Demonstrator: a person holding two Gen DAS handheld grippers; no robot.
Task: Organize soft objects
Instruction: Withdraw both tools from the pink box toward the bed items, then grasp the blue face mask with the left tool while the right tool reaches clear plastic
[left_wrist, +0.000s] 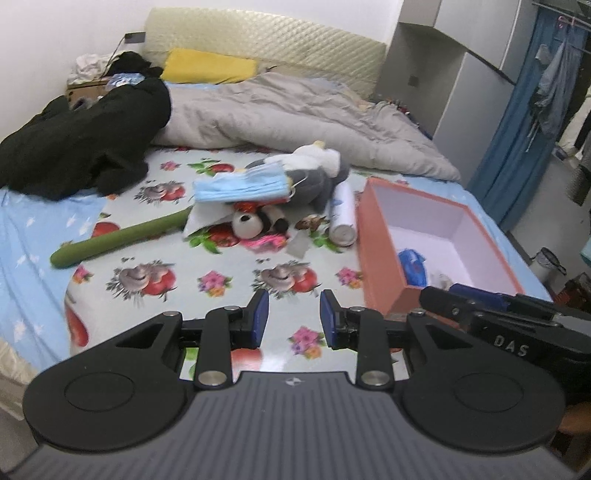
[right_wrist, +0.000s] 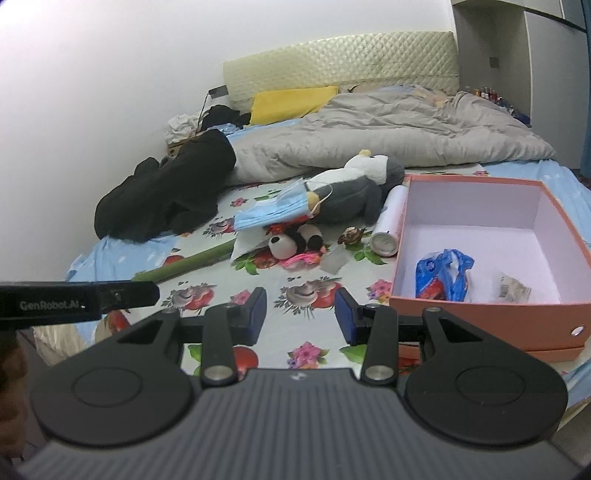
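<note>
box: salmon-pink cardboard box with a white inside (right_wrist: 480, 306) sits on the right of the bed (right_wrist: 303, 332). So far I only count a crumpled blue plastic bag (right_wrist: 445, 275) and some small greyish scrap (right_wrist: 513, 288) in it.

pile: basically everything else is out on the flowered sheet, left of the box. Grey-and-white plush toy (right_wrist: 354, 192) at the far end, bundle of light blue face masks (right_wrist: 273, 212) lying against it, little black-and-white panda plush (right_wrist: 291, 242) under the masks, bright pink stringy thing (right_wrist: 303, 258) just in front.

not soft, I'd guess: long green stick (left_wrist: 122, 236) off to the left, white spray can (right_wrist: 388, 229) right beside the box wall.

left tongs (left_wrist: 294, 317): partly open, nothing in them, hanging over bare sheet near me.

right tongs (right_wrist: 301, 317): same deal, partly open and empty, near corner of the box just to their right.

progress: early days I reckon, two bits boxed, whole pile left.
</note>
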